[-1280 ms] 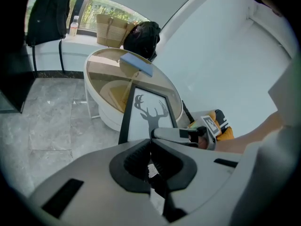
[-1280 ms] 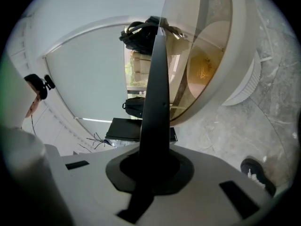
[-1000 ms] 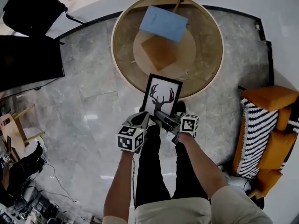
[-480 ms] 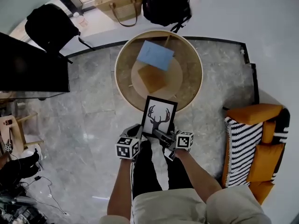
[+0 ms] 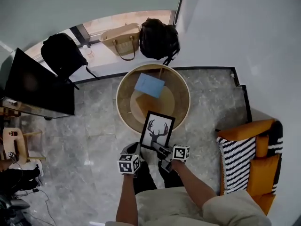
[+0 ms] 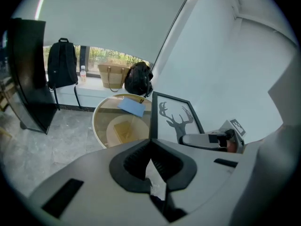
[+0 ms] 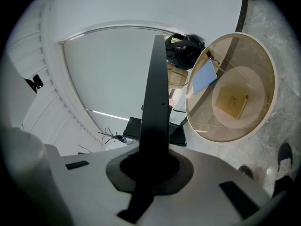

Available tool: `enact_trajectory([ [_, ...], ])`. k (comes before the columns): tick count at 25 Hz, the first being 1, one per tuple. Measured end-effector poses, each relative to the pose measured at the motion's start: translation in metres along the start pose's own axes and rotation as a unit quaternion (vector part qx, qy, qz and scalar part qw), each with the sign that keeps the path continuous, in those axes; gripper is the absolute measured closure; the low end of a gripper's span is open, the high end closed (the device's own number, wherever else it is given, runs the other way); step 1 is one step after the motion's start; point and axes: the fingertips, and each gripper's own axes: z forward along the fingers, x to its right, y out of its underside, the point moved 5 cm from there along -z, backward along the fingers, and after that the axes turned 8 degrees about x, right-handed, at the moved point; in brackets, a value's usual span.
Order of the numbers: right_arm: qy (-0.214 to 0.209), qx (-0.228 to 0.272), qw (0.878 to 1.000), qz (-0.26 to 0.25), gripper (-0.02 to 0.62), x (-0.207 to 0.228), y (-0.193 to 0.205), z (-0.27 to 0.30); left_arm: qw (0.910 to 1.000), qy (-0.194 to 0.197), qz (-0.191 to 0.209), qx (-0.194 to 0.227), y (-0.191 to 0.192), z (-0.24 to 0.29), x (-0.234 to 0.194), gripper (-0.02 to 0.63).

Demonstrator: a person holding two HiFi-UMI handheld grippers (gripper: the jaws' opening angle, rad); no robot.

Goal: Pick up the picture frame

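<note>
The picture frame [image 5: 157,130], black-edged with a deer-antler print, is held up in front of me, above the floor and the near rim of the round glass table [image 5: 123,109]. My left gripper [image 5: 139,148] is shut on its lower left edge, and my right gripper [image 5: 160,149] is shut on its lower right edge. In the left gripper view the frame's edge [image 6: 151,119] runs into the closed jaws of the left gripper [image 6: 151,149], with the right gripper [image 6: 211,139] beside the print. The right gripper view has the frame's dark edge [image 7: 156,98] standing up out of the right gripper [image 7: 151,166].
A blue book [image 5: 149,85] and a brown box [image 5: 143,102] lie on the table's two levels. A black backpack [image 5: 63,55], a tan handbag [image 5: 123,40] and a black bag [image 5: 159,37] line the window ledge. A dark screen [image 5: 40,91] stands left, an orange sofa [image 5: 256,164] right.
Both grippers have risen together with the frame between them. The table and floor look smaller and farther away, and more of the room shows.
</note>
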Motion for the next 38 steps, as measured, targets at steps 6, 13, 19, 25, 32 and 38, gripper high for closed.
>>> enact_trajectory([
  [6,-0.013,-0.003,1.0,-0.018,0.555,-0.036,-0.019,-0.026,0.9978,-0.041,-0.02,0.049,-0.021,-0.022,0.038,0.586],
  [13,-0.023,0.005,0.998,-0.055,0.555,-0.057,-0.047,-0.054,0.9947,-0.053,0.021,0.085,-0.034,-0.027,0.079,0.586],
  [19,-0.027,-0.042,0.995,-0.088,0.555,-0.062,-0.048,-0.08,0.9944,-0.048,0.026,0.091,-0.02,-0.032,0.102,0.586],
  [25,-0.018,-0.048,0.992,-0.119,0.555,-0.058,-0.068,-0.085,0.9937,-0.026,0.044,0.1,-0.041,-0.016,0.109,0.586],
  [32,-0.034,-0.039,0.992,-0.112,0.555,-0.06,-0.071,-0.083,0.9926,0.002,0.097,0.074,-0.032,-0.009,0.132,0.586],
  [38,-0.037,-0.049,0.992,-0.114,0.555,-0.059,-0.073,-0.082,0.9925,-0.012,0.091,0.081,-0.03,-0.014,0.13,0.586],
])
